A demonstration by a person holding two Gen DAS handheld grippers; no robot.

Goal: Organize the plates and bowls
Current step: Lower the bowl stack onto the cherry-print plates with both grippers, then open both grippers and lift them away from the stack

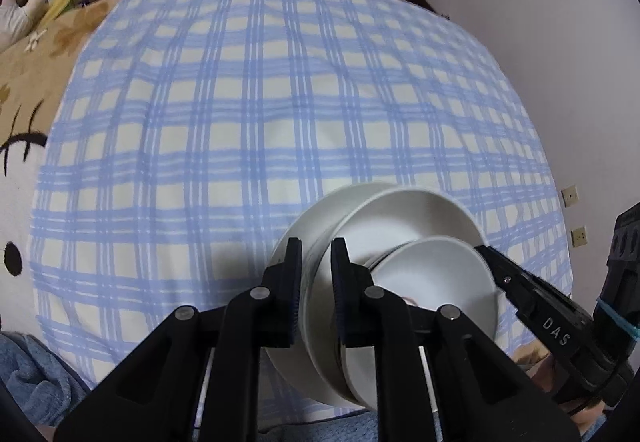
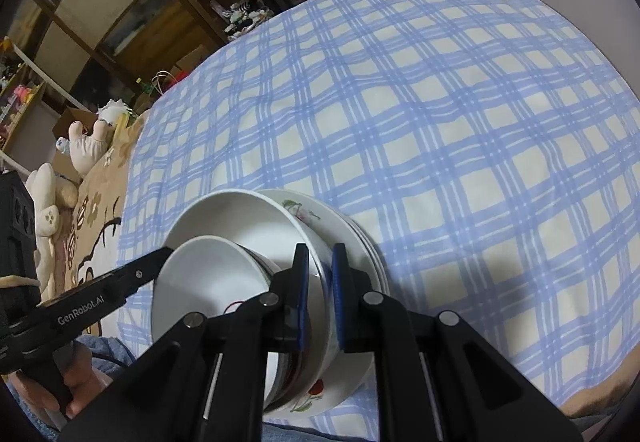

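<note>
A stack of white dishes sits near the front edge of a blue-checked cloth (image 1: 256, 113). A large white bowl (image 1: 400, 213) holds a smaller white bowl (image 1: 432, 278) and rests on white plates (image 1: 296, 242). My left gripper (image 1: 316, 258) is shut on the large bowl's left rim. In the right wrist view the large bowl (image 2: 240, 213) has a flower print, the small bowl (image 2: 208, 274) sits inside it, and the plates (image 2: 360, 242) lie underneath. My right gripper (image 2: 320, 262) is shut on the large bowl's right rim. Each gripper shows in the other's view, the right (image 1: 492, 258) and the left (image 2: 160, 254).
The cloth (image 2: 440, 121) covers a bed with a cartoon-face blanket (image 1: 24, 169) on the left. Plush toys (image 2: 88, 137) lie at the bed's left edge. Wooden shelves (image 2: 120, 1) stand behind, and a white wall (image 1: 540, 21) is on the right.
</note>
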